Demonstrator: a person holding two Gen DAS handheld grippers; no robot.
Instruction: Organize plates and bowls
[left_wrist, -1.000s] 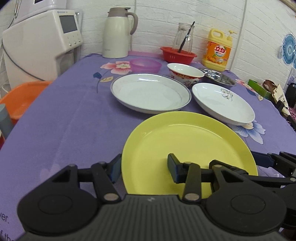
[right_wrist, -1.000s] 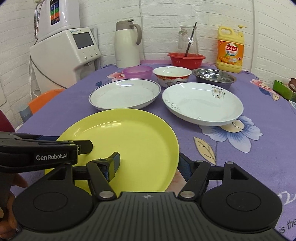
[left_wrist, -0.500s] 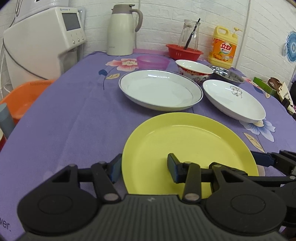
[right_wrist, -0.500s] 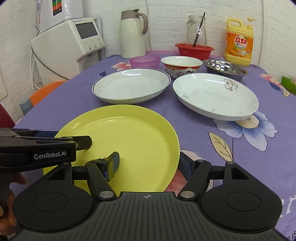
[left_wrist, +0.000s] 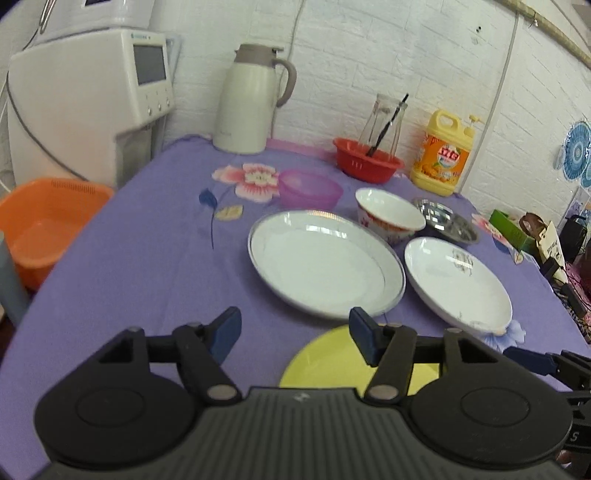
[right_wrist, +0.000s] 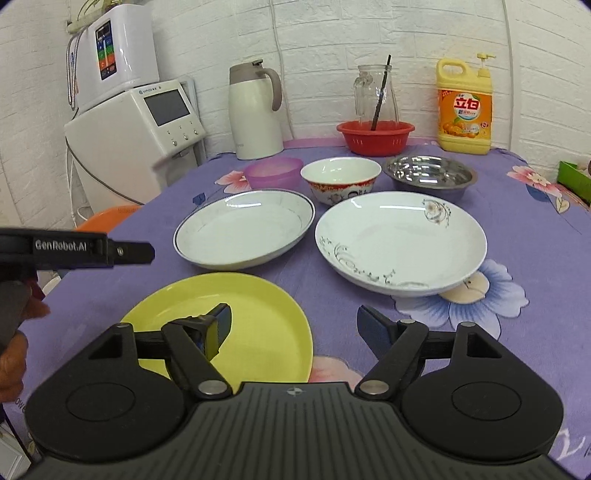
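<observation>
A yellow plate (right_wrist: 236, 317) lies flat on the purple cloth at the near edge; it also shows in the left wrist view (left_wrist: 332, 358). Behind it are a blue-rimmed white plate (right_wrist: 243, 229) (left_wrist: 325, 262) and a floral white plate (right_wrist: 402, 240) (left_wrist: 458, 280). Further back stand a purple bowl (right_wrist: 273, 173), a red-patterned white bowl (right_wrist: 340, 179) and a steel bowl (right_wrist: 430, 175). My left gripper (left_wrist: 293, 332) is open and empty, raised above the yellow plate's left side. My right gripper (right_wrist: 293, 325) is open and empty over the yellow plate's right rim.
A white kettle (right_wrist: 255, 110), red basket (right_wrist: 375, 134) with a glass jar, and yellow detergent bottle (right_wrist: 465, 105) line the back wall. A white appliance (right_wrist: 136, 136) stands at left, an orange basin (left_wrist: 40, 221) beside the table.
Both grippers rose and pulled back from the yellow plate, which now lies lower and smaller in view. The left gripper no longer straddles its rim.
</observation>
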